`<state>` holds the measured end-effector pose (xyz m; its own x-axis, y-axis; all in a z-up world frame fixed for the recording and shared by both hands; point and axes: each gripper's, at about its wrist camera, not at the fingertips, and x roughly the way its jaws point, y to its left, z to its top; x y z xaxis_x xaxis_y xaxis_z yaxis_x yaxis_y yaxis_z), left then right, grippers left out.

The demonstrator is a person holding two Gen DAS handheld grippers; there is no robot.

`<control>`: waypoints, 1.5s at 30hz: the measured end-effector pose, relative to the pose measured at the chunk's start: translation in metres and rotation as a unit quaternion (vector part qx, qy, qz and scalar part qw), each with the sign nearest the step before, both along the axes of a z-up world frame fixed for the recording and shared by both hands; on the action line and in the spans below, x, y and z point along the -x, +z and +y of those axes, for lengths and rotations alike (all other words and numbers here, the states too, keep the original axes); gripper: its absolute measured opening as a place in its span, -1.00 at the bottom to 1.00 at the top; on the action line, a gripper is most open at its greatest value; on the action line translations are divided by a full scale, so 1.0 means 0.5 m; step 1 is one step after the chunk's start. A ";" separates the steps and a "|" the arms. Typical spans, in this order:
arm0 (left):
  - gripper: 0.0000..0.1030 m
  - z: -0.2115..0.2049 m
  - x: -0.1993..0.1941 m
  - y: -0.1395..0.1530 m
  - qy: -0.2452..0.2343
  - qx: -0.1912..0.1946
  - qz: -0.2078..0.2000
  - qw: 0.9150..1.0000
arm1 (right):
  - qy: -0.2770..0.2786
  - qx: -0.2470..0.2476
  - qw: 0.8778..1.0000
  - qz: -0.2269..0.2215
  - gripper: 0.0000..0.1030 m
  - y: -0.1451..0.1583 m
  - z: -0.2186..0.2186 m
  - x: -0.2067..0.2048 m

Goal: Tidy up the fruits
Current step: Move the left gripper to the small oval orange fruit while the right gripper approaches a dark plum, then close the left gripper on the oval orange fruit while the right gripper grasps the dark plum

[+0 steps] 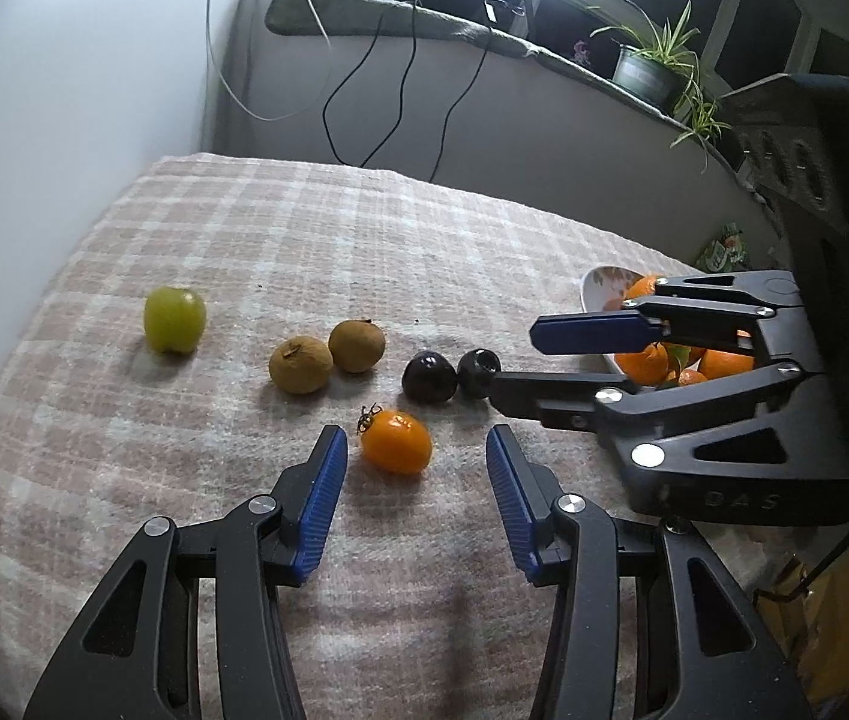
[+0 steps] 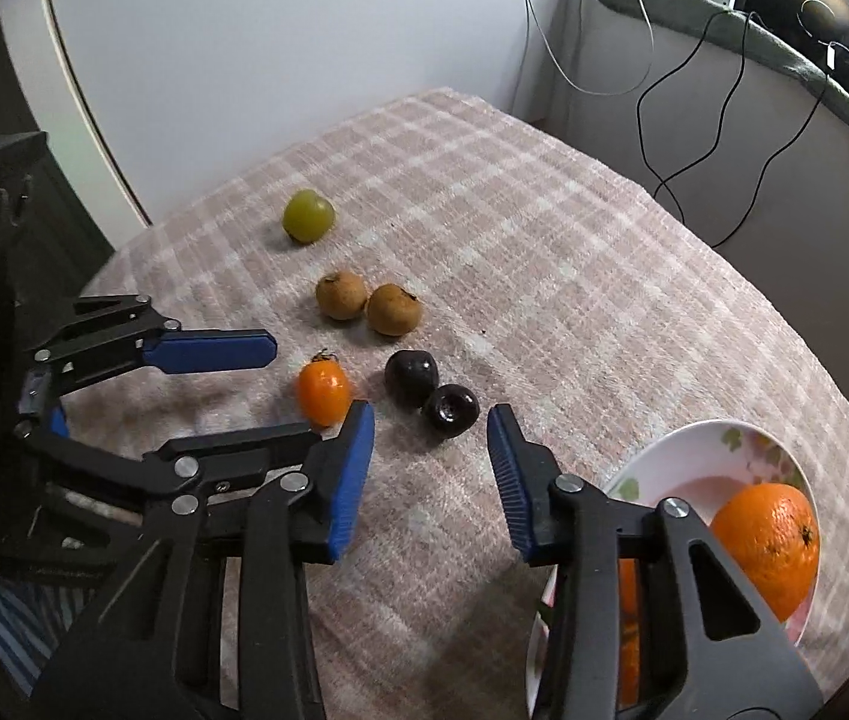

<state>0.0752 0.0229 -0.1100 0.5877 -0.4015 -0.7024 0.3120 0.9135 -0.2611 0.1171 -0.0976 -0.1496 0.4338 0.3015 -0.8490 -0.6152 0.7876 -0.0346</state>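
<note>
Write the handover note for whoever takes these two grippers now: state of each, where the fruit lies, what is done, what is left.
Left gripper: open, empty, fingers either side of the orange tomato.
Right gripper: open, empty, near the two dark fruits.
On the cloth: green fruit alone, two brown fruits paired.
Done: oranges in the bowl.
Left: the loose fruits.

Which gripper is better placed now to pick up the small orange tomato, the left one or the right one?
Left, probably. The left gripper is open with the tomato just ahead of its fingertips. The right gripper is open too, but it points at the dark fruit.
</note>
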 end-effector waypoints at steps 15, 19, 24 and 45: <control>-0.25 -0.002 -0.019 -0.022 -0.002 -0.009 0.013 1.000 | 0.000 0.018 1.000 0.023 -0.25 -0.034 0.010 -0.035; -0.28 -0.001 -0.023 -0.029 -0.002 -0.007 0.016 1.000 | -0.001 0.019 0.999 0.027 -0.32 -0.041 0.009 -0.041; -0.34 -0.002 -0.028 -0.037 -0.001 -0.007 0.021 1.000 | 0.000 0.017 0.999 0.035 -0.40 -0.046 0.010 -0.044; -0.48 0.003 -0.017 -0.031 0.003 0.011 0.011 1.000 | -0.004 -0.021 0.999 0.027 -0.51 -0.001 -0.022 -0.026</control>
